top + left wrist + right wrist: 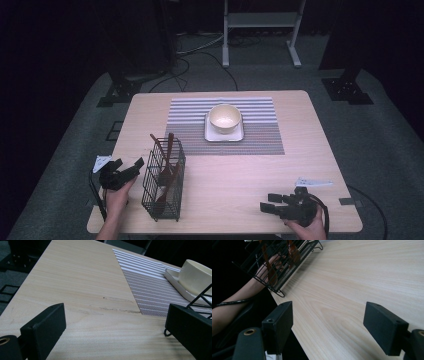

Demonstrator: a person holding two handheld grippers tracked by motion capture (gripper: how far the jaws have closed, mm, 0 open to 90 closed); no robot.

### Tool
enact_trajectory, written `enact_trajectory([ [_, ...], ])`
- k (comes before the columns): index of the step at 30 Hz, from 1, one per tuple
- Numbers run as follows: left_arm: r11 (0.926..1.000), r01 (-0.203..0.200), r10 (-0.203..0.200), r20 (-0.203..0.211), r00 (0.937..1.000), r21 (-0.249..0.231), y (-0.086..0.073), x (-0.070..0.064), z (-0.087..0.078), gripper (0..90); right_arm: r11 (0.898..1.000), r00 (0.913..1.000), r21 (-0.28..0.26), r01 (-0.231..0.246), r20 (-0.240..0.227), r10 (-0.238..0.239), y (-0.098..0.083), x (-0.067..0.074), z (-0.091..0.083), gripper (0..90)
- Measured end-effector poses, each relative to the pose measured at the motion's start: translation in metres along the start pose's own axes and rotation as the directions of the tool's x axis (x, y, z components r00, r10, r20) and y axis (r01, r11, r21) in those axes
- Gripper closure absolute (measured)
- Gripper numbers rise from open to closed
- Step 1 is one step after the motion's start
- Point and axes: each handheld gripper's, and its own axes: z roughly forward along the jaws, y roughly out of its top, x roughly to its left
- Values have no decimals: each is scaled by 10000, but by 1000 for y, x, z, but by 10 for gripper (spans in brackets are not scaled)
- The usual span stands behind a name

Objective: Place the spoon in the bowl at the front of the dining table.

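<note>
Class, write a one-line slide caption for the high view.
Two hand-held grippers, left and right, open on a wooden table beside a wire basket of wooden utensils, bowl on a striped mat.

No readable text, label, brand, number or sign on anything in view

Table (250, 170): pale matt wood-grain. Mat (250, 135): woven, striped. Bowl (224, 118): glossy cream ceramic. Basket (162, 195): black wire. Spoons (167, 165): brown wood.
</note>
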Motion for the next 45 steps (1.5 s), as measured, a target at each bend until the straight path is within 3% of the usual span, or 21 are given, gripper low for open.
enact_trajectory([
  [13,10000,-45,45,16,10000,12,0,0,0,22,9978,9983,431,497,-311,-484,21,15,18,227],
  [26,10000,-29,29,0,10000,14,0,0,0,23,9950,9944,692,718,-826,-660,48,34,28,227],
  [45,10000,-68,68,10,10000,42,0,0,0,22,9823,9812,1125,1496,-1397,-1335,86,69,56,227],
])
